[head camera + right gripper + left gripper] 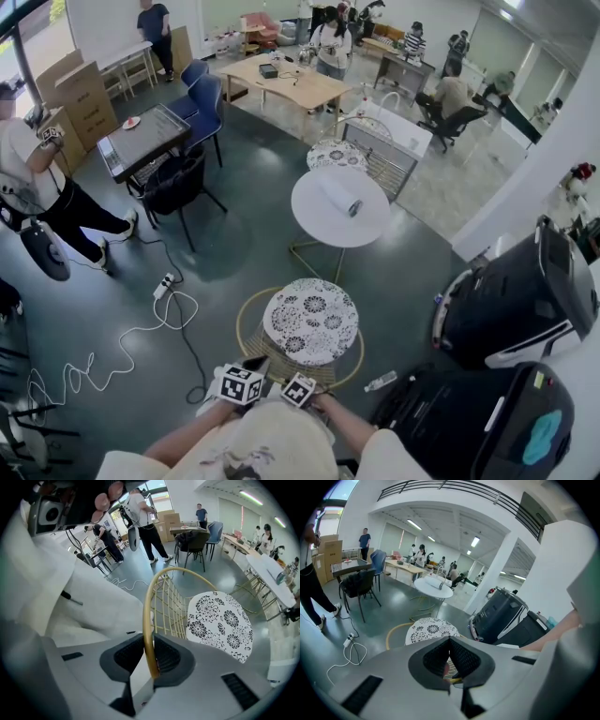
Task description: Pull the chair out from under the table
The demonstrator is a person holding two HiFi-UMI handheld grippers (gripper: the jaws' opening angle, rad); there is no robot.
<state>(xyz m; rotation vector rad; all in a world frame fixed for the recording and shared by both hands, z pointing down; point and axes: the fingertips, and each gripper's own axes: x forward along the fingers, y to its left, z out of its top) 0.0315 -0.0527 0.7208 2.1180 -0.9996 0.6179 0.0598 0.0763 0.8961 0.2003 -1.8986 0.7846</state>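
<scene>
Gold wire-frame chair with a round floral cushion (pixel 309 322) stands at lower centre, with the round white bench (pixel 314 220) above it. The right tool (pixel 149 641) pinches its backrest rim (pixel 146 611). The left tool (pixel 450 641) seems nipped on the same rim, so the pull runs toward the person.

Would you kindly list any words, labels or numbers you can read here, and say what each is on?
None can be read.
The marker cubes bear only black-and-white squares, no letters.
Any print on the cardboard boxes is too small to read.
</scene>
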